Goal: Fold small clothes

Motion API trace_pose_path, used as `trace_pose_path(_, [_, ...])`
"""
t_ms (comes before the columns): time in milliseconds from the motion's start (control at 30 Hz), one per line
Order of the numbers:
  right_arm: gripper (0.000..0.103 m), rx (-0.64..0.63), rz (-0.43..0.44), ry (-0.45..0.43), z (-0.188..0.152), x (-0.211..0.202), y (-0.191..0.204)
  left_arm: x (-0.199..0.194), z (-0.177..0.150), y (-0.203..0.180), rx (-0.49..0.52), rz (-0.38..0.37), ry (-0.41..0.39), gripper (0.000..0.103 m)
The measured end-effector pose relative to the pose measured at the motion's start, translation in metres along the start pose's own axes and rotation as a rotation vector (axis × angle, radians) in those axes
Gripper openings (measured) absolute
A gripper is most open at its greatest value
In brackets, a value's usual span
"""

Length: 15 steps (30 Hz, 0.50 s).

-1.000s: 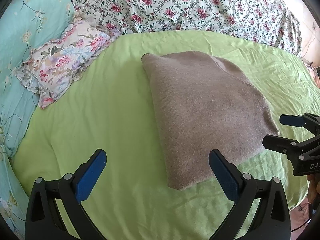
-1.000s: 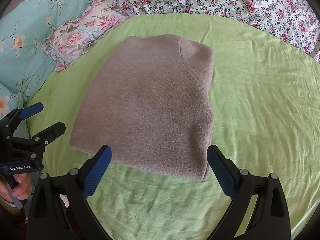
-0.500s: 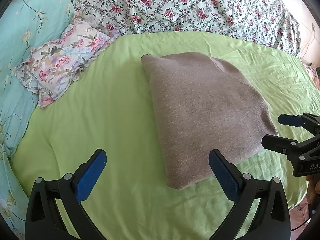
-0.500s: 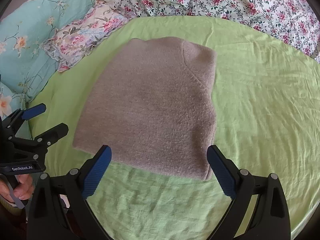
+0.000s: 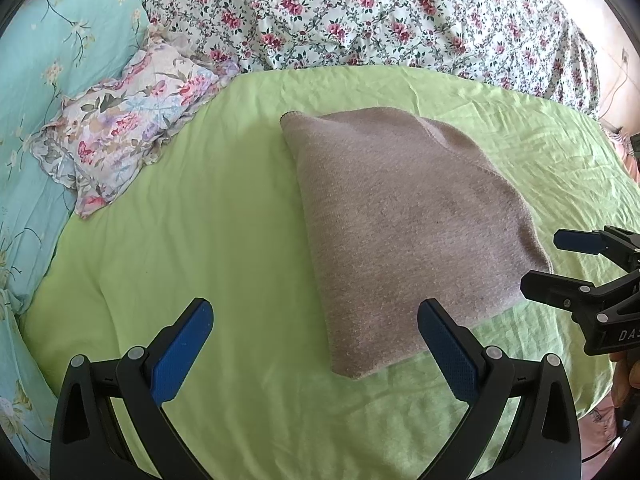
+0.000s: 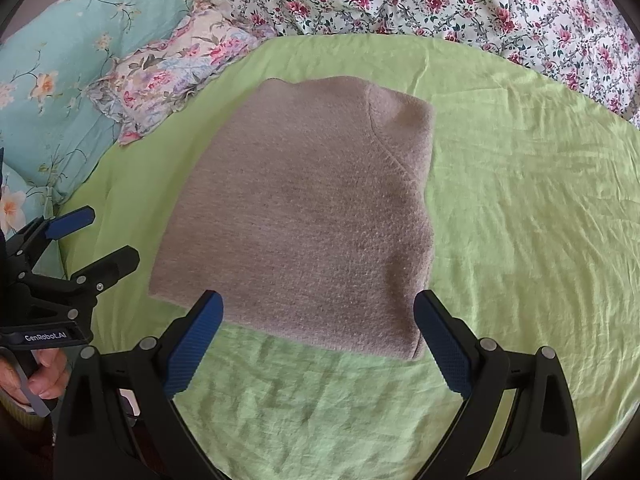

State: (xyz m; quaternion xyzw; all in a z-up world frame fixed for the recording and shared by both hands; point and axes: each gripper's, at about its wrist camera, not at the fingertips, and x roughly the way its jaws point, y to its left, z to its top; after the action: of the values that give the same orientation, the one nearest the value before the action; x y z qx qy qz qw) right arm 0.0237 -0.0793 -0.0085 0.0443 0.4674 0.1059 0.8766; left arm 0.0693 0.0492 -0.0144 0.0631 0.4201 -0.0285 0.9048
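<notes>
A home bedroom — a bed under a green sheet (image 5: 208,216), a frilled floral pillow (image 5: 120,128) at ten o'clock, flowered quilt (image 5: 360,12) at twelve.

Sunlit green bedsheet (image 5: 224,216), floral quilt (image 5: 360,12), teal pillow (image 5: 44,60), ruffled cushion (image 5: 120,120).

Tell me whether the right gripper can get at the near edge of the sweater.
Probably yes: the right gripper is open, the sweater edge lies just ahead, nothing between.

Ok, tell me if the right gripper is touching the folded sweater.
Apart. The right wrist view shows the right gripper open above the folded brown sweater, with nothing between its fingers; the left wrist view shows green sheet between them.
</notes>
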Motion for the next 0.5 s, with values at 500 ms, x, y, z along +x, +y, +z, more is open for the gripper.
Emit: trace_pose_path(500, [0.096, 0.000, -0.002, -0.006, 0.0001, -0.0027, 0.0046, -0.0001, 0.0011, 0.0015, -0.002, -0.002, 0.001, 0.102])
